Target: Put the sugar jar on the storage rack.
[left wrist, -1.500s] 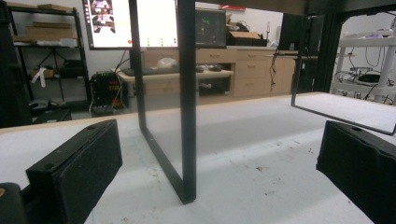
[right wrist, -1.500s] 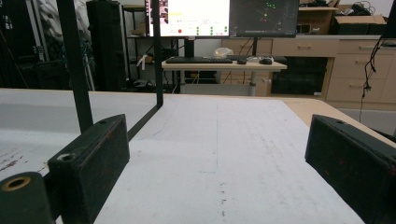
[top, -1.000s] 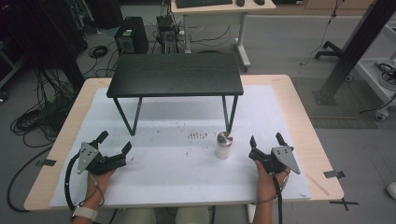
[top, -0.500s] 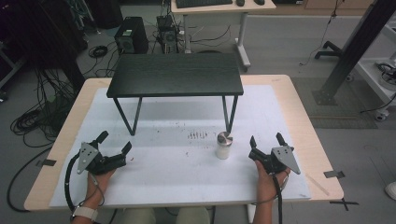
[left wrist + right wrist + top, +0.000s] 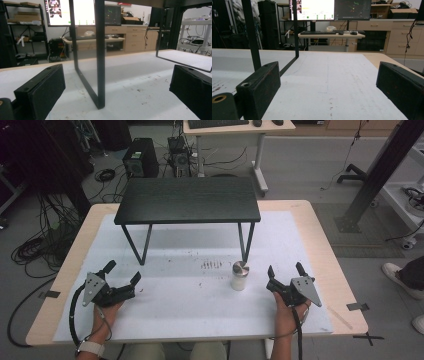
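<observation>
Two grippers rest near the front edge of the table (image 5: 320, 245), each with its jaws spread wide and nothing between them: the left gripper (image 5: 122, 279) toward the front left corner, the right gripper (image 5: 286, 270) toward the front right. The thing nearest to hand is a small white jar with a metal lid (image 5: 240, 275), standing upright on the white mat (image 5: 190, 295), just beside the right gripper and close to the front right leg of the black stand (image 5: 187, 200). To take it well, I judge the right gripper should turn toward the jar, come in low and level, and close on the white body below the lid, keeping clear of the stand's leg so the jar is not tipped. The mat covers most of the table and is scuffed, with dark marks beside the jar. Beyond the back edge the room holds a desk with a keyboard (image 5: 317, 32), lit monitors (image 5: 315, 10), wooden drawers (image 5: 402, 37), cables on the floor, and a person's shoes at the right.
</observation>
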Action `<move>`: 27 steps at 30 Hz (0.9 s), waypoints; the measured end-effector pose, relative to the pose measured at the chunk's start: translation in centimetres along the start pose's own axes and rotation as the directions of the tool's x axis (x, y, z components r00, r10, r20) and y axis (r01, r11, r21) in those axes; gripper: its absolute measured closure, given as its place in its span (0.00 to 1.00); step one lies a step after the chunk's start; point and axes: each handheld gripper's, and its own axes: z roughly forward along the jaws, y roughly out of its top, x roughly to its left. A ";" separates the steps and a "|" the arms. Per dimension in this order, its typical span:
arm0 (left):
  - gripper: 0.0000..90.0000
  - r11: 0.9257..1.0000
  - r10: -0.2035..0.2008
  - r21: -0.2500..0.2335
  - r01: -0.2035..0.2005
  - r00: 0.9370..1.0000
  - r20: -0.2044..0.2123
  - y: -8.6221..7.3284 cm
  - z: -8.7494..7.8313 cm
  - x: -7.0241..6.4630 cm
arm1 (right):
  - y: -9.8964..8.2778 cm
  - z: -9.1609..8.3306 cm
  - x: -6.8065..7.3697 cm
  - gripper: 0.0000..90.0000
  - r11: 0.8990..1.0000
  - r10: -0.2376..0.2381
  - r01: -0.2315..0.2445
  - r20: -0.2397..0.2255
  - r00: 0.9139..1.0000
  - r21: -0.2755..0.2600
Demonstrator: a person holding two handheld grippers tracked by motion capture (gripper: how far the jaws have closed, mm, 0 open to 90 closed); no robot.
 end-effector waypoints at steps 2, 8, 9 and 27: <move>0.00 1.000 0.000 0.000 0.000 1.000 0.000 0.0 0.0 0.0 | 0.0 0.0 0.0 0.06 1.000 0.000 0.000 0.000 1.000 0.000; 0.00 1.000 0.001 0.000 -0.001 1.000 0.000 0.0 0.0 0.0 | 0.0 0.0 -0.1 0.06 1.000 0.004 -0.004 -0.003 1.000 -0.009; 0.00 1.000 0.001 0.000 -0.001 1.000 0.000 0.0 0.0 0.0 | 0.0 0.0 -0.1 0.06 1.000 0.004 -0.005 -0.005 1.000 -0.008; 0.00 1.000 0.000 0.000 0.000 1.000 0.000 0.0 0.0 0.0 | 1.7 -0.9 0.8 0.06 0.999 0.002 -0.003 -0.051 0.999 -0.031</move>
